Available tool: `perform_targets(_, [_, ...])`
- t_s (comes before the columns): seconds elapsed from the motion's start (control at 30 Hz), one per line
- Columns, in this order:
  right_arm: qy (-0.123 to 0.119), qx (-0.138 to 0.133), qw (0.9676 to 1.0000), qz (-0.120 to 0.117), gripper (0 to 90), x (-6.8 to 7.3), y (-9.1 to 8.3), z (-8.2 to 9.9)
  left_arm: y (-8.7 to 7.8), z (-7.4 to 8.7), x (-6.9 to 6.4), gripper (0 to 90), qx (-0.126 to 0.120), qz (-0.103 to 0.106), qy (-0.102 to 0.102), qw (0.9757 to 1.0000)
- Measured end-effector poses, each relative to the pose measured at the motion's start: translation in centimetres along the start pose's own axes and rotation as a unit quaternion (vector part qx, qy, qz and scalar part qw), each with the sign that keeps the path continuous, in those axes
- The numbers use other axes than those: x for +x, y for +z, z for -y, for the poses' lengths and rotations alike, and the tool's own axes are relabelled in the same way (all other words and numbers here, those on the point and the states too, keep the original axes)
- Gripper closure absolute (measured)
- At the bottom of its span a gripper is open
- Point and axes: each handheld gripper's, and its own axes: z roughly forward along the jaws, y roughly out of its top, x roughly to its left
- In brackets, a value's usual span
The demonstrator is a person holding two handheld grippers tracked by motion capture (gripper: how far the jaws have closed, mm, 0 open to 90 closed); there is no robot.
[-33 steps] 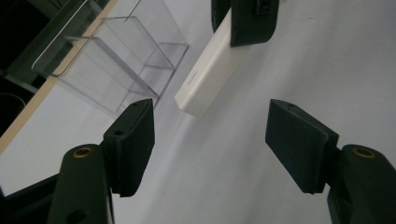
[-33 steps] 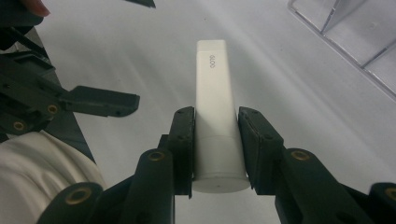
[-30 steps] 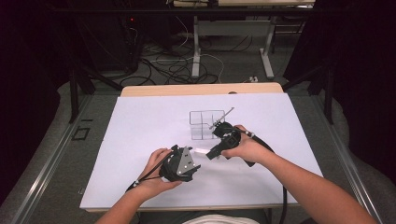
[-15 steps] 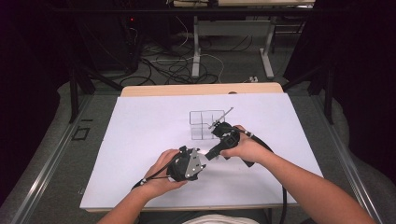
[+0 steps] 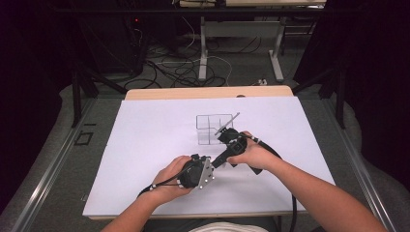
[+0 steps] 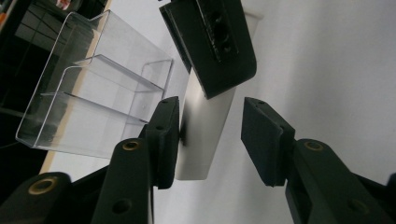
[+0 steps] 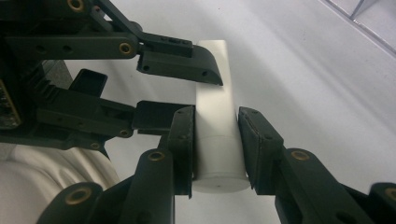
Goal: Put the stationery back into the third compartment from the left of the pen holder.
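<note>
We see the right claw [image 7: 215, 149] clamped on a white tube [image 7: 215, 116], both pads pressed against its sides. The left claw [image 6: 210, 135] has just been closing around the tube's other end: one pad [image 6: 163, 135] touches it, the other stands just clear. A clear plastic box [image 5: 212, 128] sits just beyond the right claw on the white table [image 5: 145, 145].

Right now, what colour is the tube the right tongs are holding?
White, plain; the tube shows best in the right gripper view.
</note>
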Motion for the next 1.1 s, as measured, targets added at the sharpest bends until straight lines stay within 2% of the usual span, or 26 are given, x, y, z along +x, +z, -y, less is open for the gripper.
perform_targets(0.07, [-0.001,0.002,1.0000,-0.001,66.8,0.02,0.05,0.02,0.12,0.04,-0.10,60.4,-0.001,-0.001,0.011,0.9999])
perform_targets(0.13, [0.010,0.005,0.9999,-0.004,66.9,0.19,0.10,0.02,0.13,0.10,-0.29,62.5,0.003,-0.006,0.017,0.9998])
perform_targets(0.27, [0.005,0.007,1.0000,-0.003,66.9,0.15,0.26,-0.01,0.11,0.17,-0.38,67.2,0.007,-0.008,0.036,0.9993])
perform_targets(0.3, [0.017,0.011,0.9998,-0.004,66.9,0.31,0.22,0.00,0.15,0.18,-0.45,67.9,0.005,-0.008,0.042,0.9991])
perform_targets(0.33, [0.007,0.009,0.9999,-0.004,66.8,0.19,0.28,-0.03,0.17,0.19,-0.55,68.5,0.004,-0.009,0.045,0.9989])
perform_targets(0.53, [0.006,0.009,0.9999,-0.005,66.9,0.16,0.38,-0.01,0.15,0.26,-0.61,69.1,0.004,-0.013,0.057,0.9983])
perform_targets(0.67, [0.003,0.006,1.0000,-0.007,66.8,0.19,0.33,-0.01,0.15,0.27,-0.53,69.1,0.005,-0.015,0.057,0.9983])
perform_targets(0.7, [0.012,-0.016,0.9998,-0.005,66.8,0.32,0.60,0.14,0.15,0.27,-0.52,69.1,0.005,-0.016,0.057,0.9982])
perform_targets(0.77, [-0.003,-0.001,1.0000,-0.002,66.7,0.24,0.38,0.01,0.13,0.29,-0.50,69.1,0.004,-0.013,0.053,0.9985])
perform_targets(0.83, [-0.003,0.001,1.0000,-0.001,66.6,0.31,0.34,0.01,0.11,0.29,-0.46,69.1,0.006,-0.013,0.051,0.9986])
perform_targets(0.9, [-0.008,-0.005,1.0000,0.001,66.5,0.35,0.33,0.05,0.08,0.33,-0.40,69.3,0.007,-0.011,0.048,0.9988])
perform_targets(0.93, [-0.006,-0.026,0.9997,-0.002,66.5,0.33,0.60,0.17,0.07,0.35,-0.39,69.4,0.005,-0.009,0.048,0.9988])
perform_targets(0.97, [-0.008,-0.026,0.9996,-0.004,66.4,0.29,0.60,0.18,0.06,0.35,-0.38,69.4,0.004,-0.008,0.048,0.9988])
perform_targets(1.0, [-0.012,-0.008,0.9999,-0.004,66.4,0.26,0.33,0.11,0.07,0.32,-0.35,69.6,0.004,-0.008,0.047,0.9989])
perform_targets(1.03, [-0.002,-0.006,1.0000,-0.004,66.3,0.38,0.26,0.18,0.07,0.34,-0.33,69.9,0.003,-0.011,0.046,0.9989])
perform_targets(1.07, [-0.022,-0.004,0.9997,0.001,65.9,0.12,0.20,0.18,0.04,0.36,-0.25,70.8,0.004,-0.009,0.042,0.9991])
perform_targets(1.1, [-0.025,-0.018,0.9995,0.003,65.3,0.17,0.27,0.27,0.06,0.39,-0.19,70.9,0.006,-0.007,0.038,0.9992])
